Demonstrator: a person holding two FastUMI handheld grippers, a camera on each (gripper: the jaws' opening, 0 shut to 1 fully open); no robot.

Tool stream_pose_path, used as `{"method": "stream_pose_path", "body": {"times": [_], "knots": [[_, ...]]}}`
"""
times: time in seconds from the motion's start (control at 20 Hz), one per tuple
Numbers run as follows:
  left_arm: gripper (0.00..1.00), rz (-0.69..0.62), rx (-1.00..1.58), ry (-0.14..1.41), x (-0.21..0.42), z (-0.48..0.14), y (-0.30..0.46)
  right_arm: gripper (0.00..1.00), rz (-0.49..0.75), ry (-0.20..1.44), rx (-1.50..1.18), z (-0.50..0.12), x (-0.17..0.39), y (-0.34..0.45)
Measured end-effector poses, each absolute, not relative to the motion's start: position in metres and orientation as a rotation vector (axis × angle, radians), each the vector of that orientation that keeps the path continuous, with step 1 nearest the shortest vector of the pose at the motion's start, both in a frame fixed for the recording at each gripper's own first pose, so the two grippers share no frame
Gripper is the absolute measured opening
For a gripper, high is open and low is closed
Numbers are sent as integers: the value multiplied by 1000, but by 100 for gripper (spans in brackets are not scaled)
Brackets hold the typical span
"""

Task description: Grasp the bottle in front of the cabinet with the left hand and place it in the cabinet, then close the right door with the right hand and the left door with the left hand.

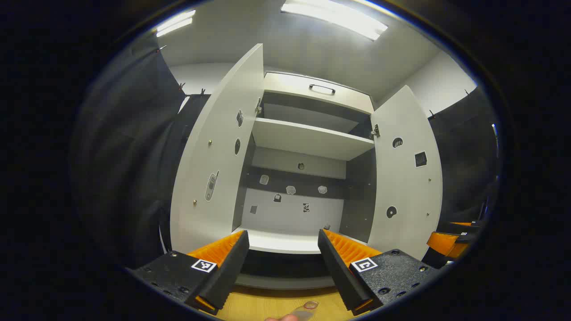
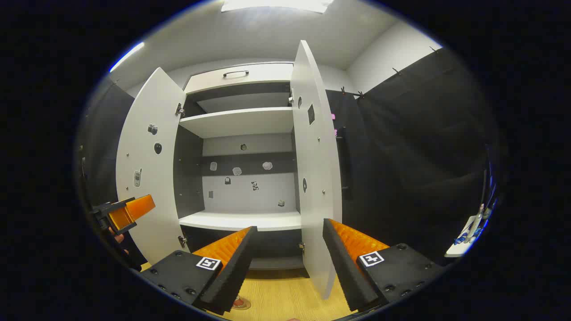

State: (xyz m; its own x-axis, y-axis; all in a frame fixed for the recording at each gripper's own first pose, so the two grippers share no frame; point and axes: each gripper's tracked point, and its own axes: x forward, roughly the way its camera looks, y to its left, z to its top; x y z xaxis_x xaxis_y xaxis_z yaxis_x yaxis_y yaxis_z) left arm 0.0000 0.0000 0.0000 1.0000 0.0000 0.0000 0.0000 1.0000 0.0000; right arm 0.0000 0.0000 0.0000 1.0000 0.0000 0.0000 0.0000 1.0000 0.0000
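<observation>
Both grippers, left [image 1: 283, 263] and right [image 2: 289, 263], had their ribbed, wedge-shaped fingers spread apart and empty, facing the cabinet [image 1: 308, 138] of smooth flat panels, whose left door [image 1: 218, 156] and right door [image 1: 406, 174] stood wide open around bare shelves and a sticker-dotted back wall. Its top panel carried a slim curved bar handle [image 1: 322, 89]. Below, on the wood-grain tabletop [image 1: 267, 305], the clear bottle [image 1: 307, 310] lay just in front of the cabinet, at the lower edge of the left gripper view.
</observation>
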Motion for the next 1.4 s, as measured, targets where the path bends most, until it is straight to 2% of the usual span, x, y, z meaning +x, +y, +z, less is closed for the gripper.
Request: {"method": "stream_pose_path", "body": {"times": [0.05,0.55,0.6,1.1,1.4], "knots": [[94,1,-2,1,0,0,0,89,-1,0,-3,0,0,0],[95,23,7,1,-4,0,7,89,3,1,0,0,-1,0],[94,24,7,-2,-4,0,6,97,3,-1,-1,1,-1,0],[94,34,-2,2,-3,-2,11,97,-2,-6,-6,2,-2,-2],[94,-59,-41,81,16,-46,-21,97,-23,-22,-9,4,-7,-11]]}}
